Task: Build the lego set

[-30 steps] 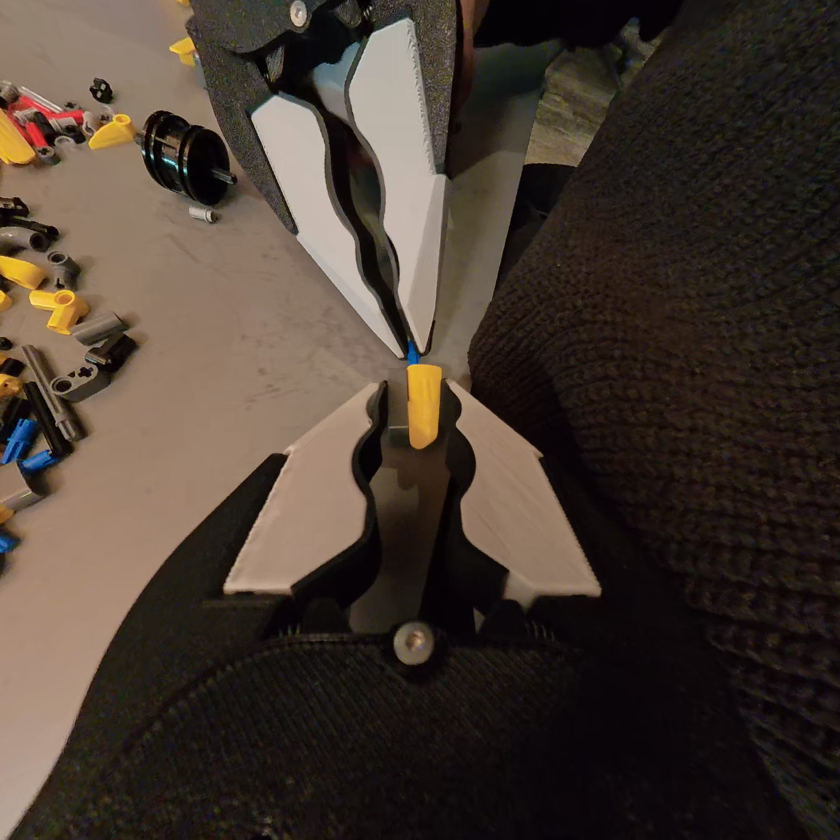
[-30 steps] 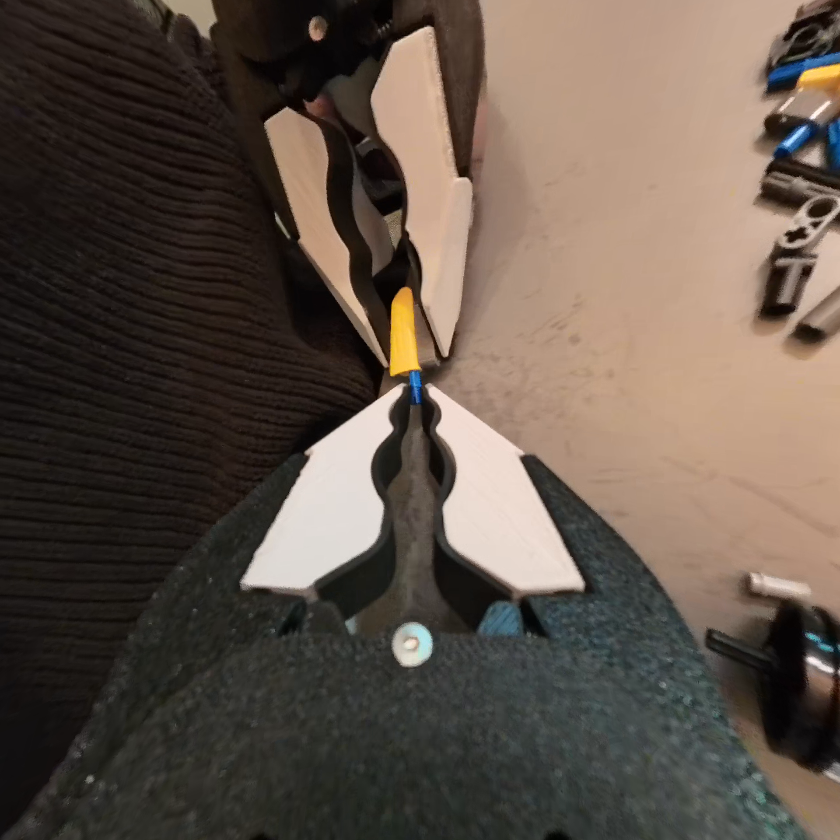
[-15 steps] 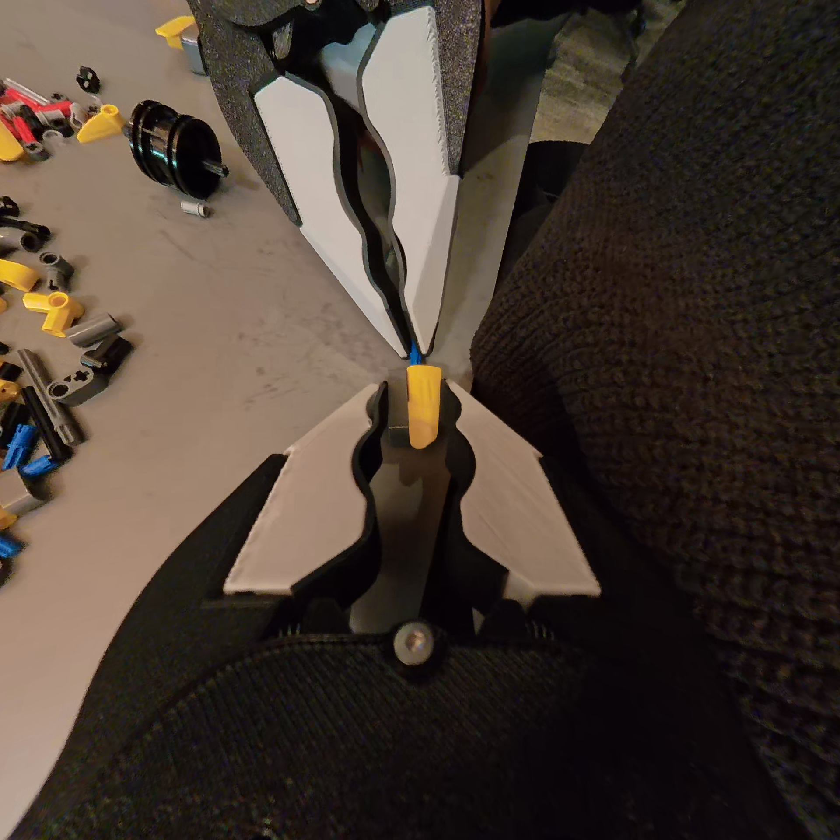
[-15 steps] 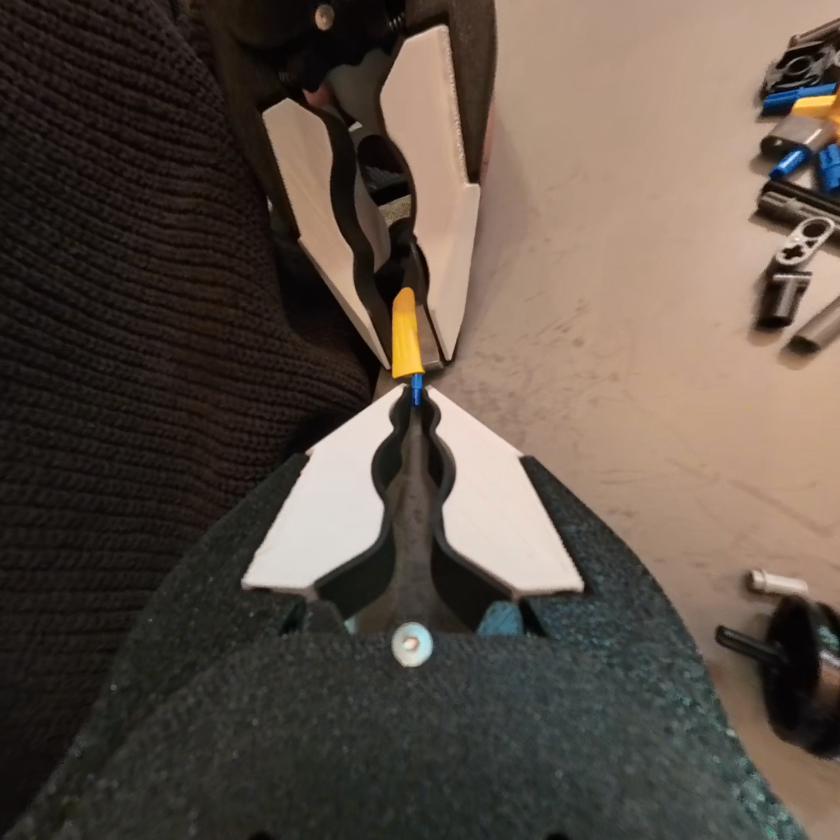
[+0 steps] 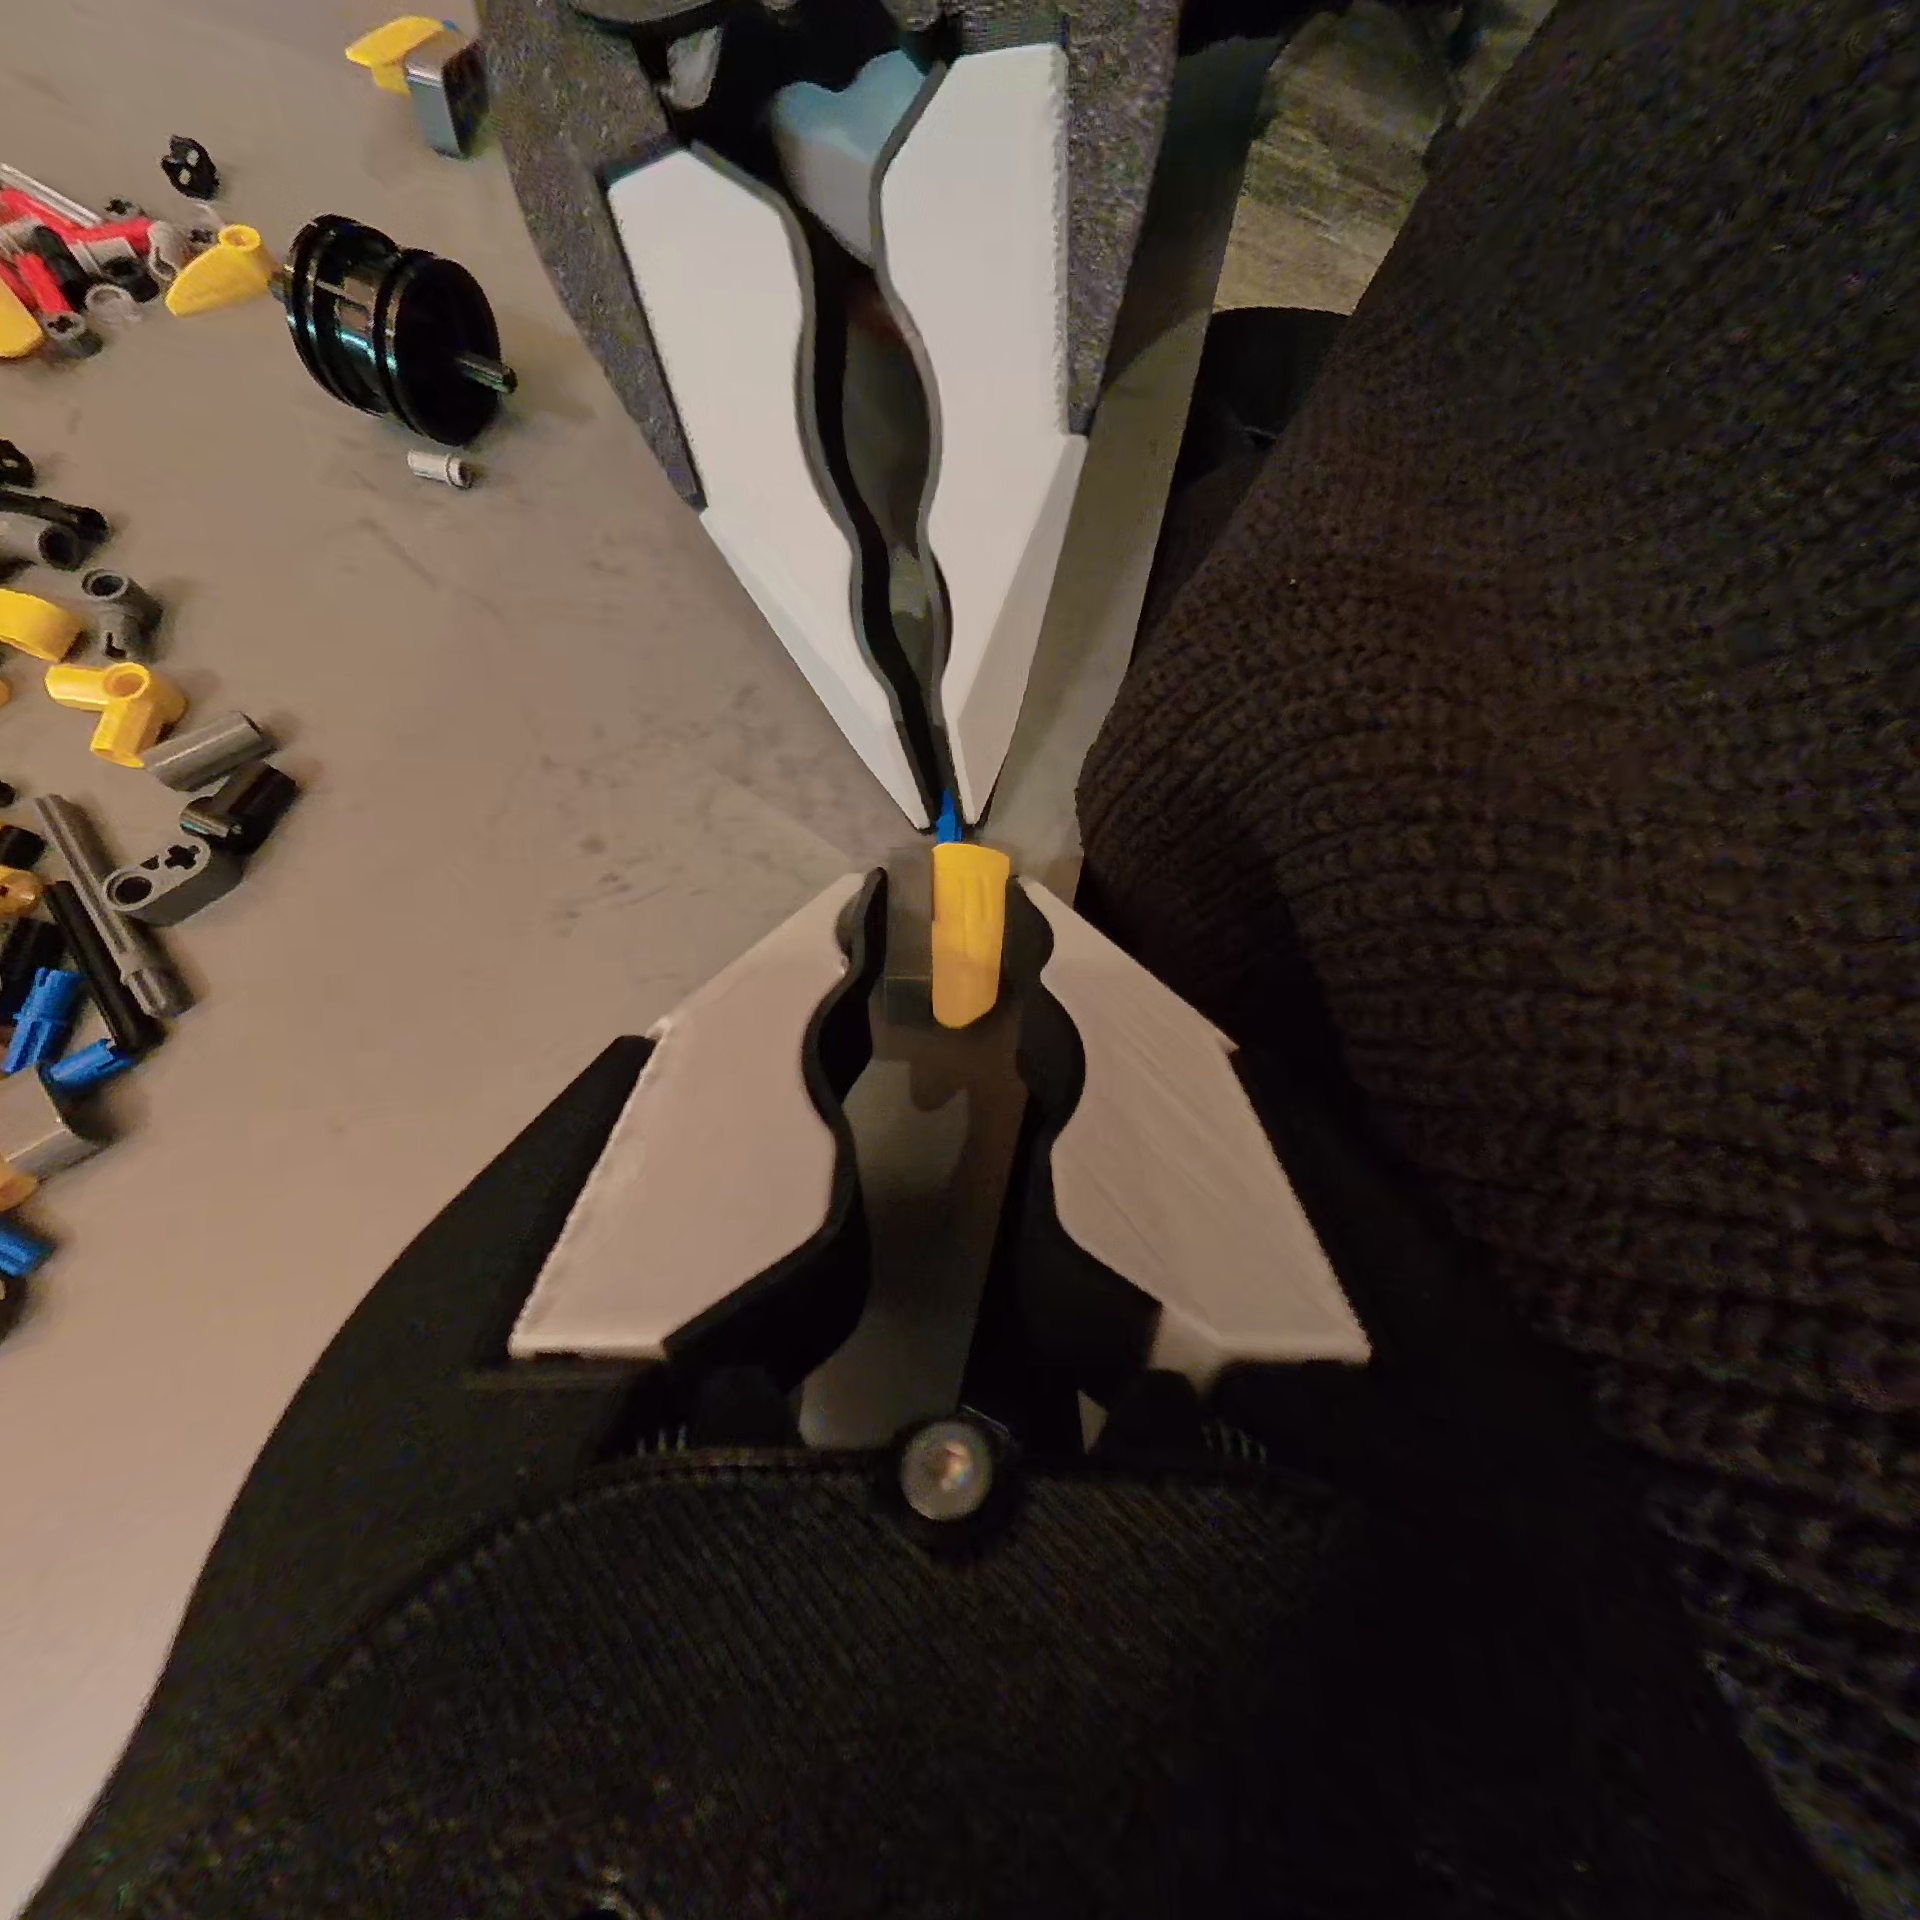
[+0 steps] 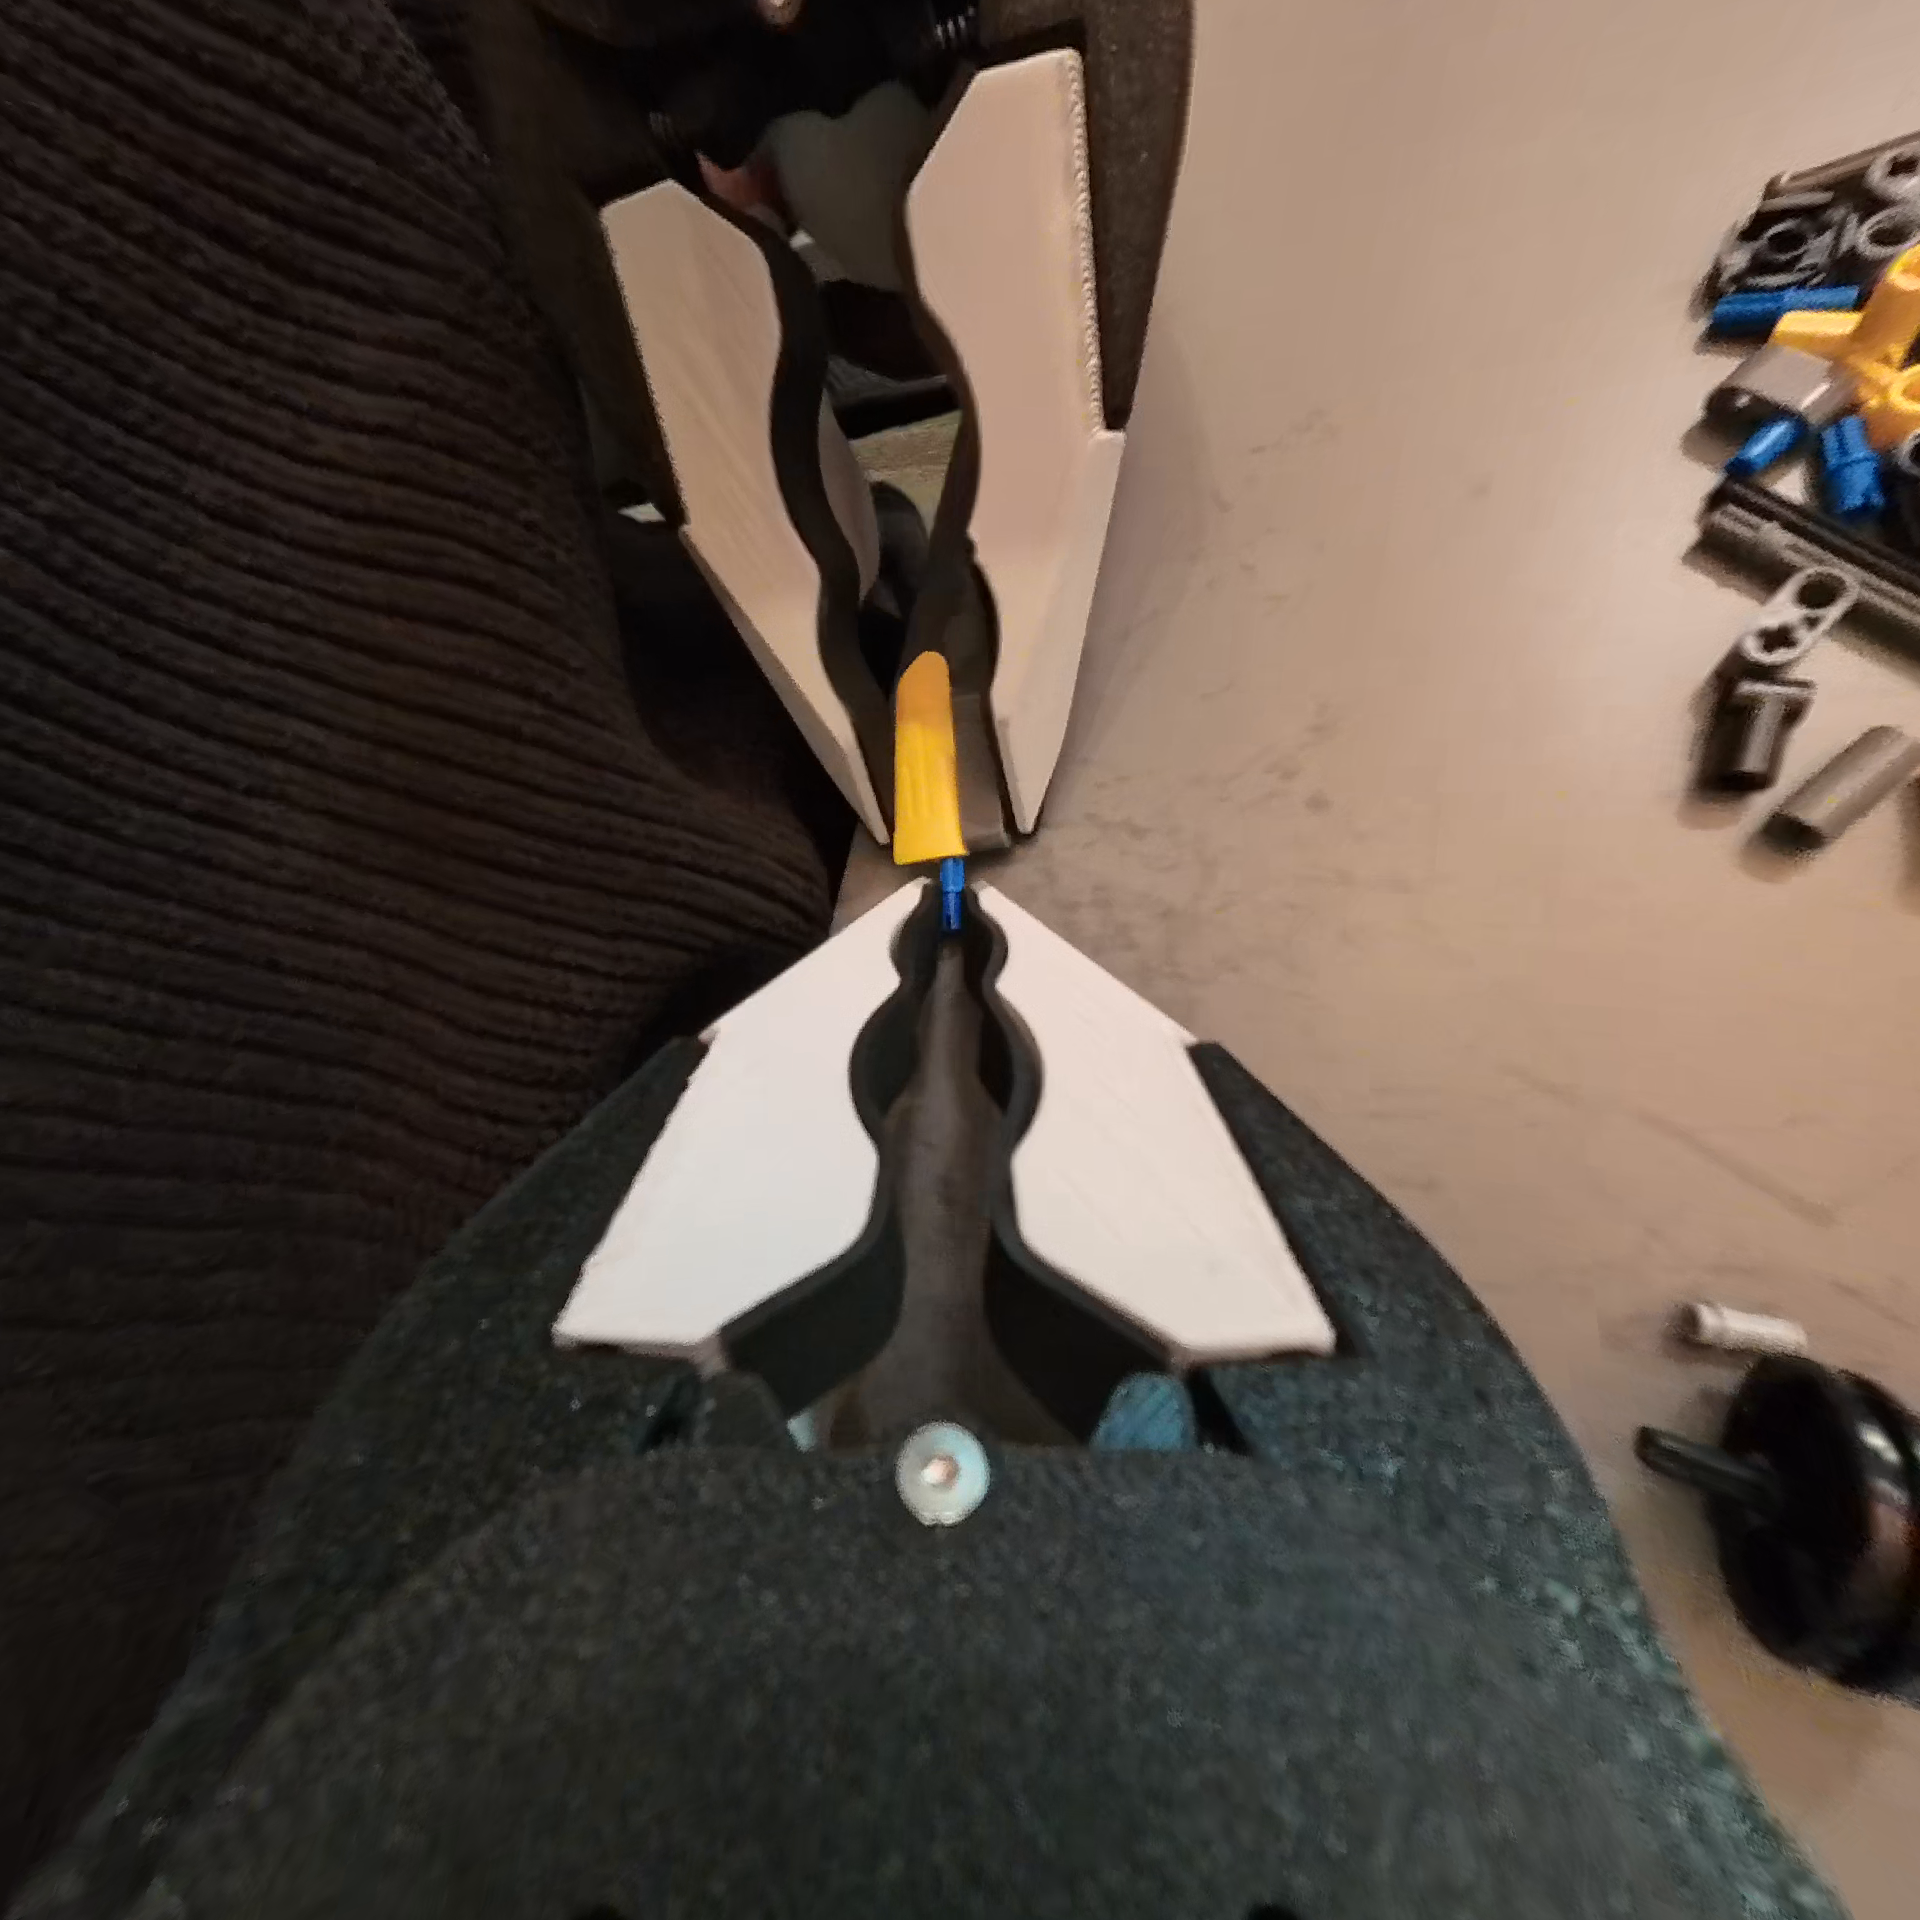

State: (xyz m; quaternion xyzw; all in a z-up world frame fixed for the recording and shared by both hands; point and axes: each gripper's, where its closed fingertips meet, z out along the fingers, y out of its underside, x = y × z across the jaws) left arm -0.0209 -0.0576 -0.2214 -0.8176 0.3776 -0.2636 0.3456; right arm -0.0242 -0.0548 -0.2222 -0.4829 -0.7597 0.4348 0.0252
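Observation:
My left gripper (image 5: 951, 894) is shut on a yellow tapered piece (image 5: 966, 930), with a grey part (image 5: 906, 935) beside it between the fingers. My right gripper (image 5: 948, 816) comes from the top of the left wrist view, tip to tip with the left, shut on a small blue pin (image 5: 945, 828). In the right wrist view, my right gripper (image 6: 951, 902) pinches the blue pin (image 6: 950, 896), whose end meets the end of the yellow piece (image 6: 923, 774) in my left gripper (image 6: 945, 826). Both are held above the grey table (image 5: 540, 748).
A black wheel on an axle (image 5: 390, 338) and a small grey pin (image 5: 442, 465) lie at the left. Several loose yellow, blue, grey and black parts (image 5: 114, 717) are scattered along the left edge. A black knitted sleeve (image 5: 1507, 831) fills the right side. The wheel (image 6: 1829, 1507) and parts (image 6: 1818, 416) also show in the right wrist view. The grippers are tip to tip, or close to it. Left tips and right tips are each some 12 cm from the wheel (image 6: 1829, 1507). Seen from the left wrist view (image 5: 419, 326) as well.
Both grippers stay tip to tip, each still holding its piece. The pair has drifted slightly over the table, so the loose parts have shifted a little in both views.

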